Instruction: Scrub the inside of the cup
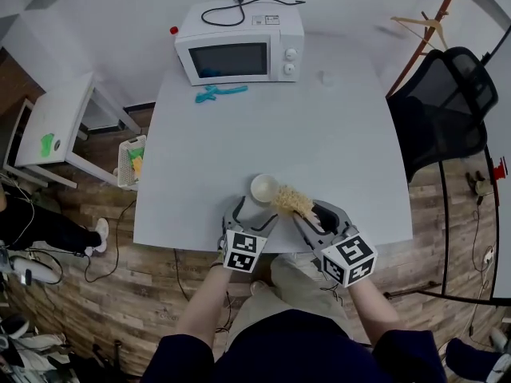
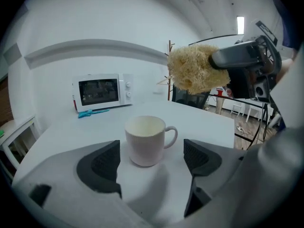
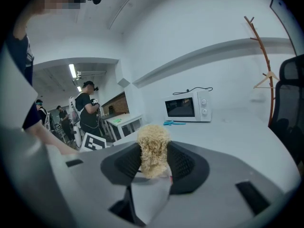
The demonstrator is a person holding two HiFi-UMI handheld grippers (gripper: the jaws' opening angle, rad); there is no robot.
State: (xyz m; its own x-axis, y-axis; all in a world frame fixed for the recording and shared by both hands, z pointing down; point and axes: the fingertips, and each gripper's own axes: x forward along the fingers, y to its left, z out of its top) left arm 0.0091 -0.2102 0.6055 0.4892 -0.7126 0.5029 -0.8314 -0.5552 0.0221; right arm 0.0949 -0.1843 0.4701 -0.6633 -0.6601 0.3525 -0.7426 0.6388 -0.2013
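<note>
At the far left, off the worktop, stands a small white side table (image 1: pixel 56 106), and just beside the worktop's left edge a pale slatted basket (image 1: pixel 130 163). The pale grey worktop (image 1: pixel 335 134) carries a white microwave oven (image 1: pixel 239 53) at its far edge, with a turquoise plastic tool (image 1: pixel 219 93) lying just in front of it.

Near the front edge, the left claw (image 1: pixel 254 212) rests low on the worktop with its jaws spread wide. The left gripper view shows the white ceramic cup (image 2: pixel 145 139) standing upright between the left claw's dark ribbed pads (image 2: pixel 100 164), its mouth up and its handle pointing right. A sliver of worktop shows on either side of the cup, so neither pad touches it. In the head view the cup (image 1: pixel 263 188) sits just ahead of that claw.

Just right of the cup's rim is the straw-coloured fibrous scrubber (image 1: pixel 293 201). The right claw (image 1: pixel 310 211) is clamped on it, and the right gripper view shows the tuft squeezed between both pads (image 3: pixel 183 163) and standing up above them. Seen from the left claw, the scrubber (image 2: pixel 197 69) hangs in the air above and to the right of the cup, outside it.

Further right, off the worktop, are a black mesh office chair (image 1: pixel 443 110) and a wooden coat stand (image 1: pixel 431 26).
</note>
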